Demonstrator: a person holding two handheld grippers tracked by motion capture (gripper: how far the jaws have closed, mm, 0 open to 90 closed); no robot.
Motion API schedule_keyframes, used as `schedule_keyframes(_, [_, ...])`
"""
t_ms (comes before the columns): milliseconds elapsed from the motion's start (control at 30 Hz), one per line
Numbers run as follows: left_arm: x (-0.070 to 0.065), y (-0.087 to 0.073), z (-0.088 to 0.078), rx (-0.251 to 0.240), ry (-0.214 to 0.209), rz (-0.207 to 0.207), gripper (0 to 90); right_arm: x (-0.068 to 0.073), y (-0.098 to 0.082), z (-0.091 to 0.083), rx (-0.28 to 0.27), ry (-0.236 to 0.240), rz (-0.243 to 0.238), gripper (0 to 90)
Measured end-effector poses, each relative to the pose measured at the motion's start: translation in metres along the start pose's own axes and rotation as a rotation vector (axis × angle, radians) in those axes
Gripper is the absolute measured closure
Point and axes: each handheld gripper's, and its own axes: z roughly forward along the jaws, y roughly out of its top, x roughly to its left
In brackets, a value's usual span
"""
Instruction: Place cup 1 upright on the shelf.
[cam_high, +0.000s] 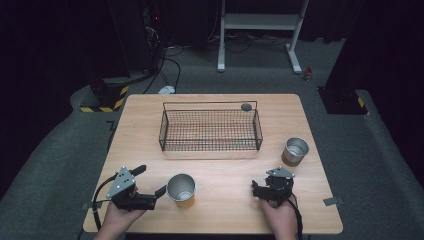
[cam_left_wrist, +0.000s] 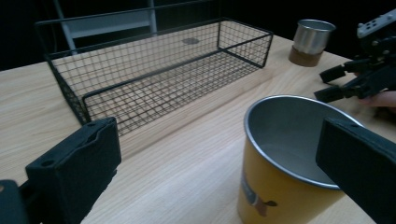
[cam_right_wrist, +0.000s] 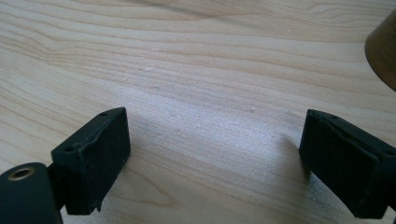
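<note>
We see the left claw (cam_high: 151, 181) spread wide at lower left of the high view, pinching nothing. The yellow steel-lined cup (cam_high: 181, 190) stands upright on the wooden worktop (cam_high: 225, 200) just right of it, lower centre. The right claw (cam_high: 256, 189), lower right, is spread over bare wood.

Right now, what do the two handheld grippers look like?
Both are black. The left gripper carries a grey three-cornered plate with small dark holes, and a black cable loops from it. The right gripper bears a similar grey plate and a black cable. Each has two blocky black jaws. The person's forearms show no sleeves.
</note>
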Motion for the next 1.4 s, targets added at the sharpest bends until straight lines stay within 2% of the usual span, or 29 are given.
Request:
schedule_keyframes(333, [-0.017,0.005,0.008,0.009,-0.056,0.032,0.1,0.0,0.0,0.0,0.0,0.0,0.0,8.5])
schedule_keyframes(567, [-0.034,0.014,0.024,0.032,-0.106,0.058,0.0,0.0,0.0,0.0,0.0,0.006,0.0,8.6])
schedule_keyframes(600, [-0.04,0.015,0.03,0.036,-0.121,0.068,0.0,0.0,0.0,0.0,-0.001,0.007,0.001,8.6])
schedule_keyframes(733, [-0.046,0.015,0.038,0.043,-0.128,0.078,0.0,0.0,0.0,0.0,0.0,0.007,0.002,8.7])
schedule_keyframes(833, [-0.047,0.013,0.042,0.044,-0.135,0.074,0.0,0.0,0.0,0.0,0.0,0.007,0.002,8.6])
schedule_keyframes(1033, [-0.047,0.008,0.044,0.047,-0.134,0.099,0.0,0.0,0.001,0.001,-0.002,0.009,-0.002,8.7])
schedule_keyframes(1100, [-0.046,0.007,0.045,0.05,-0.141,0.091,0.0,0.0,0.001,0.001,-0.002,0.009,-0.002,8.7])
schedule_keyframes(1400, [-0.044,-0.001,0.046,0.071,-0.155,0.102,0.0,0.0,0.001,0.001,-0.002,0.009,-0.002,8.7])
